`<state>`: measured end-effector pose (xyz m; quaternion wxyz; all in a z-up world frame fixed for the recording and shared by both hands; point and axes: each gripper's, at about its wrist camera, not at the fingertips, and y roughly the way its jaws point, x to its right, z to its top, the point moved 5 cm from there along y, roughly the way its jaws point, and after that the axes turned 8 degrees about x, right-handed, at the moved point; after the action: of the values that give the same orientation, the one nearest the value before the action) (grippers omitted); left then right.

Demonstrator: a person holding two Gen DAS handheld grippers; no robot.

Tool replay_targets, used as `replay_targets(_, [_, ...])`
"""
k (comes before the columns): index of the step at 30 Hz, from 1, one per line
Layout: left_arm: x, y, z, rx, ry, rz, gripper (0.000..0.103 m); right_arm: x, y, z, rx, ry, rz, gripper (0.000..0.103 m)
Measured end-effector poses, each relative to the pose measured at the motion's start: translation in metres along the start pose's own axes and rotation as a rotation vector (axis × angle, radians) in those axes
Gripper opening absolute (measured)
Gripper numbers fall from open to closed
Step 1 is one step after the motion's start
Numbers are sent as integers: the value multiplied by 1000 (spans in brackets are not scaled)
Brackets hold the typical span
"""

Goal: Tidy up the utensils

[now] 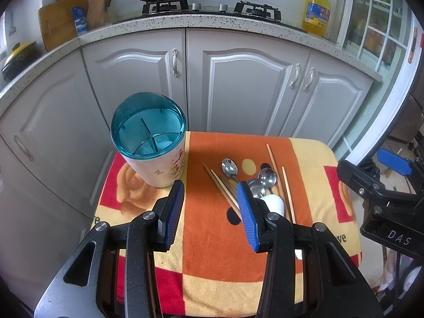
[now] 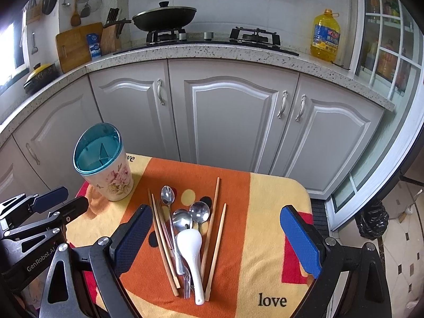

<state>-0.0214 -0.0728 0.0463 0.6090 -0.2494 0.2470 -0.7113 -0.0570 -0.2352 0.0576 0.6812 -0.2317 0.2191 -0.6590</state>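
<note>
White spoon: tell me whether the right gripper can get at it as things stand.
Probably yes. The right gripper is open, and the white spoon lies on top of the pile between its fingers with nothing over it. The chopsticks and fork beside it are close enough to get caught too.

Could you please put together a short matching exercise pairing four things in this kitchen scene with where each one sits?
Things:
1. utensil holder
2. white ceramic spoon
3. wok
4. cooking oil bottle

Places:
A. on the stove burner
B. at the right end of the countertop
C. upright at the far left corner of the towel
D. lying among the chopsticks and metal spoons

Pairs: 1-C, 2-D, 3-A, 4-B
</note>
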Motion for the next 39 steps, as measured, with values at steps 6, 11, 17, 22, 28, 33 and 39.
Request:
replay_targets(6, [-2,3,-3,-9,-3,-5,41,-1,3,-2,-10,-10,-2,96])
replay_targets(11, [-2,4,-3,-9,-6,-9,41,-2,4,-1,-13,-9,-1,96])
replay_targets(17, [-1,4,-3,-8,-7,-12,41,-2,5,-2,-19,-14,-1,96])
replay_targets(22, [-2,5,-3,-21,-22,-27,41,-1,5,-3,-22,-13,-2,96])
replay_targets(28, [-16,9,1,-35,-85,-46,41,4,9,-9,-34,-2,14,96])
replay_targets(33, [-28,19,-2,-83,-147,-76,41,7,25,-22,-79,-2,67,96])
replay_targets(39, [-35,47,-26,-189,-206,-112,41,6,51,-56,-156,-28,151,89])
